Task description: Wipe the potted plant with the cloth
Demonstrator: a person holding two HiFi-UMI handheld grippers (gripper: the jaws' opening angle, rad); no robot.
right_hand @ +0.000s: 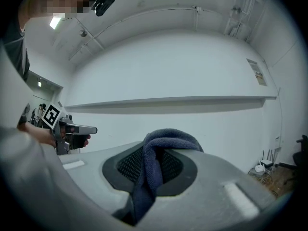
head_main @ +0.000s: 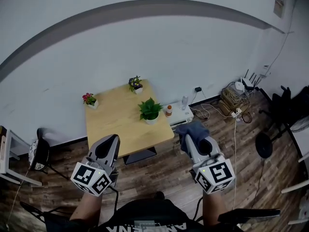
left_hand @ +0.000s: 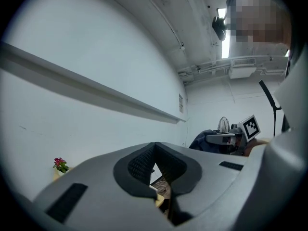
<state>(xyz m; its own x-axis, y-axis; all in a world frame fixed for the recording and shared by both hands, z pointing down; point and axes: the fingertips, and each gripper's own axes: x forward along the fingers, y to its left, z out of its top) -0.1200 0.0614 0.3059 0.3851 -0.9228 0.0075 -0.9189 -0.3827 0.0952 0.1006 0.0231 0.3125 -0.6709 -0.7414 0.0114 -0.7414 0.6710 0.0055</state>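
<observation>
Left gripper [head_main: 109, 140], jaws pressed together and empty, points level at the near edge of the wooden table [head_main: 111, 122]. Middle — the green potted plant [head_main: 150, 110] stands upright near the table's right edge, ahead of both grippers and between them. Right gripper [head_main: 191, 135] is clamped on the dark blue cloth [head_main: 192, 128]; the plant lies forward and to its left, well apart — that looks like the line to take

cloth [right_hand: 168, 138]: lower end hidden between jaws of right gripper [right_hand: 156, 170] | wall notice [head_main: 279, 0]: print too small to read | white furniture [head_main: 7, 153]: cut off by left edge
</observation>
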